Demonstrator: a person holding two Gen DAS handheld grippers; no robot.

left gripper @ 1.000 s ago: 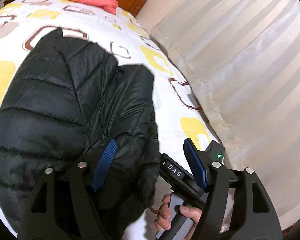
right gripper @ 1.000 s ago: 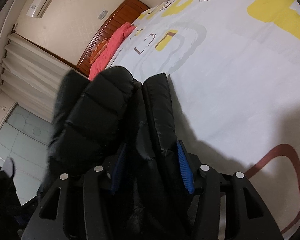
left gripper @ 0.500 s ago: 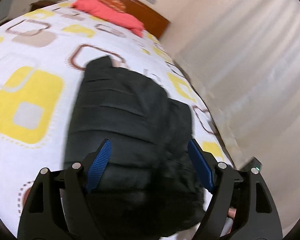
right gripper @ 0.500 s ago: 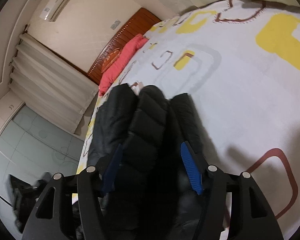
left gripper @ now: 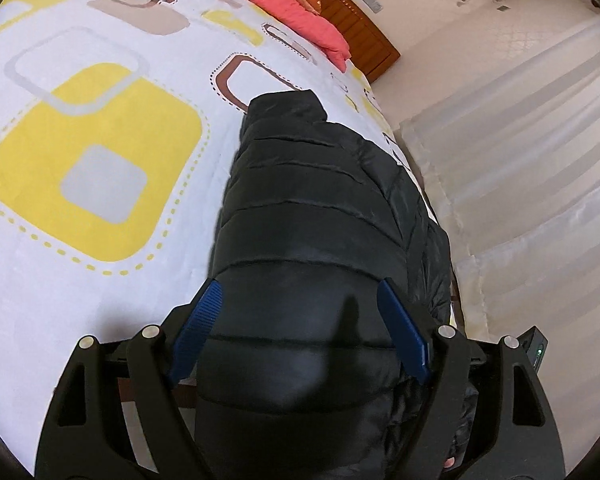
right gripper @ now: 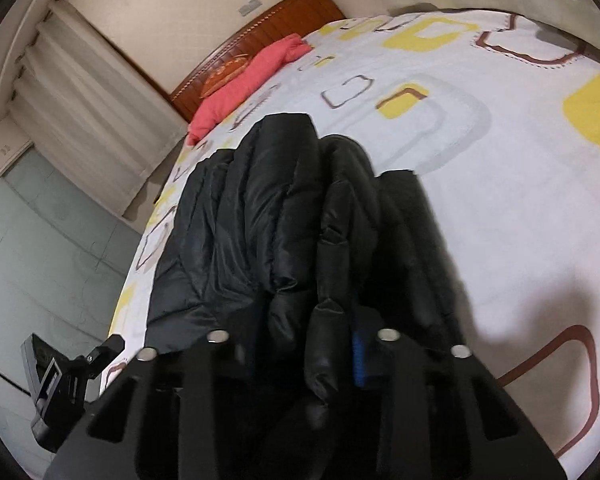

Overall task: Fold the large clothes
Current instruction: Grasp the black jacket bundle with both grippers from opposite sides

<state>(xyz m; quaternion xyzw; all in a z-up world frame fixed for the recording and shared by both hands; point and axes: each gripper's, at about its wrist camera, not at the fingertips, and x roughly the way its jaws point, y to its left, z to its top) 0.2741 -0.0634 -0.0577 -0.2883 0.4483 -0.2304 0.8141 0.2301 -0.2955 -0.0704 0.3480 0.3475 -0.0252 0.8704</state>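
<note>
Black and quilted, the puffer jacket (left gripper: 320,208) lies lengthwise on the patterned bedspread (left gripper: 100,128) near the edge of the bed by the curtain (left gripper: 540,160), collar towards the red pillow (left gripper: 292,8). Over its hem, the left gripper (left gripper: 298,308) holds its blue pads (left gripper: 198,328) wide apart. The right gripper (right gripper: 300,354) is closing on a bunched fold of jacket, though blur hides whether the pads press yet.

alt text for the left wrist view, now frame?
A black puffer jacket lies on a bed with a white cover printed with yellow and brown squares. The left gripper is just above its near end, blue fingers wide apart on either side of the padding. Behind: red pillow, wooden headboard, pale curtains on the right.
</note>
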